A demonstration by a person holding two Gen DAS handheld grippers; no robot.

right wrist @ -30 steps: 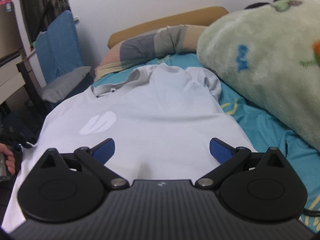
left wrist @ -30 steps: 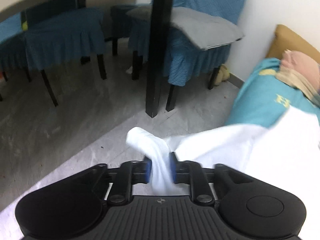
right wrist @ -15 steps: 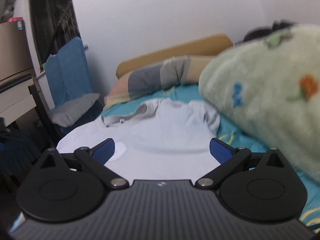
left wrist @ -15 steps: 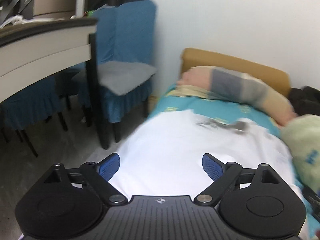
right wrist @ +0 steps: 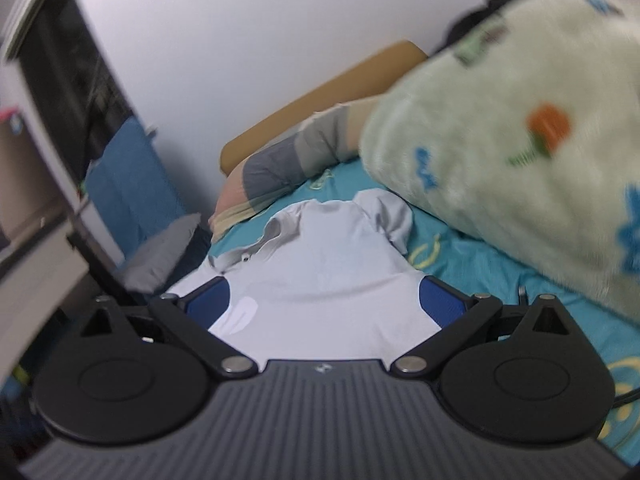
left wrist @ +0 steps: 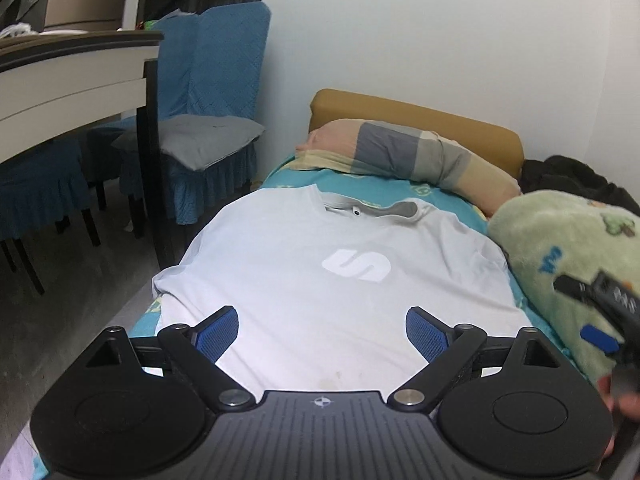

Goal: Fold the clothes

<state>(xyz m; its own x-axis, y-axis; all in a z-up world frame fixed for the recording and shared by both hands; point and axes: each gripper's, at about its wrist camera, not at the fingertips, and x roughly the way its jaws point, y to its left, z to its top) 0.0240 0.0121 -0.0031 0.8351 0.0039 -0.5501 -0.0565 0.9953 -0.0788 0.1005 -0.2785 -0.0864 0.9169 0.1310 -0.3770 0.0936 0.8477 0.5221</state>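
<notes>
Plainly, the whole matter turned on how the white T-shirt (left wrist: 332,280) lay from the two tools: it was spread flat, front up, its long axis running from the hem just under the grippers away toward twelve o'clock, where the grey collar (left wrist: 372,210) pointed at the striped pillow (left wrist: 404,156).

In the left wrist view, the left gripper (left wrist: 322,334) hung over the hem end with its jaws wide apart. They had just been opening, and nothing was between the blue pads (left wrist: 218,334); the cloth merely showed below the gap. The shirt's left edge ran off at about nine o'clock from it, near the bed's side, so that edge seemed the nearer one for this hand. At three o'clock in the same view the right gripper (left wrist: 596,312) was partly visible against the green blanket (left wrist: 568,248).

In the right wrist view, which was blurred, the right gripper (right wrist: 324,300) likewise stood fully open and empty, with the T-shirt (right wrist: 332,280) ahead at twelve and its short sleeve (right wrist: 390,216) at about one o'clock, close to the blanket (right wrist: 520,152).

The shirt rested on a teal bedsheet (right wrist: 472,264). At ten o'clock from the left gripper stood a blue-covered chair (left wrist: 208,120) and a table (left wrist: 76,76), with a white wall (left wrist: 440,32) behind the headboard (left wrist: 416,114).
</notes>
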